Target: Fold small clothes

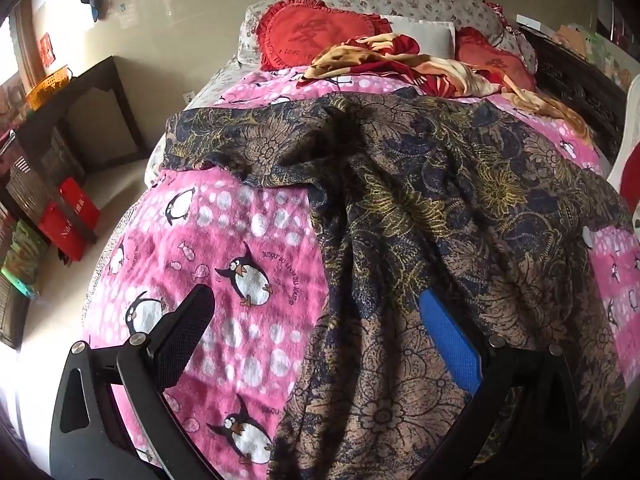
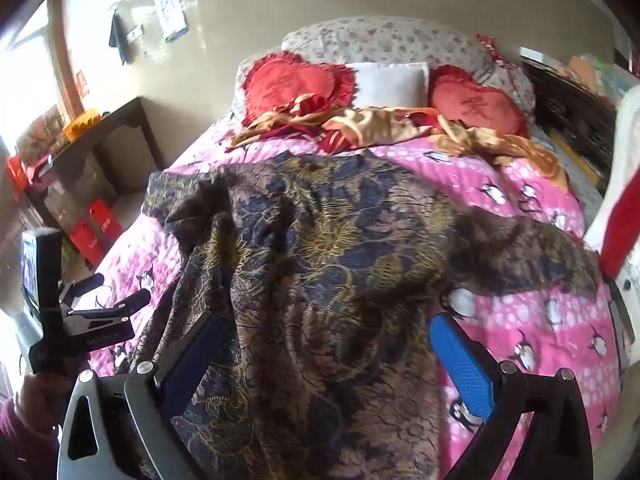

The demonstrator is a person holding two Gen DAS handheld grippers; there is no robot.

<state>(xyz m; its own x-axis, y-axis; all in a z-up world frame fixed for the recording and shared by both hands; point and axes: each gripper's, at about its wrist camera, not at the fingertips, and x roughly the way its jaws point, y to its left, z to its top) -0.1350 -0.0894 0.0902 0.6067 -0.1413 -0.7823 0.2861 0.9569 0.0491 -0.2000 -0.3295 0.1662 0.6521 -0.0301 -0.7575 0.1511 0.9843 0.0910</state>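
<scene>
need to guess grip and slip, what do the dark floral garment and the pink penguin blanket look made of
Dark floral garment: probably thin woven cloth, matte; it drapes in soft, loose folds. Pink penguin blanket: likely plush fleece; its surface looks fuzzy and the print blurs softly.

You are getting strong daylight pouring in from the window [image 2: 28,80] at the upper left of both frames, and it is blowing out to white there. Glare is shining off the glossy wall [image 1: 168,12]. The patterned garment [image 1: 400,200] is showing dark shadow in its folds. The fisheye is bending the edges, and dark vignetting is filling the corners.
</scene>
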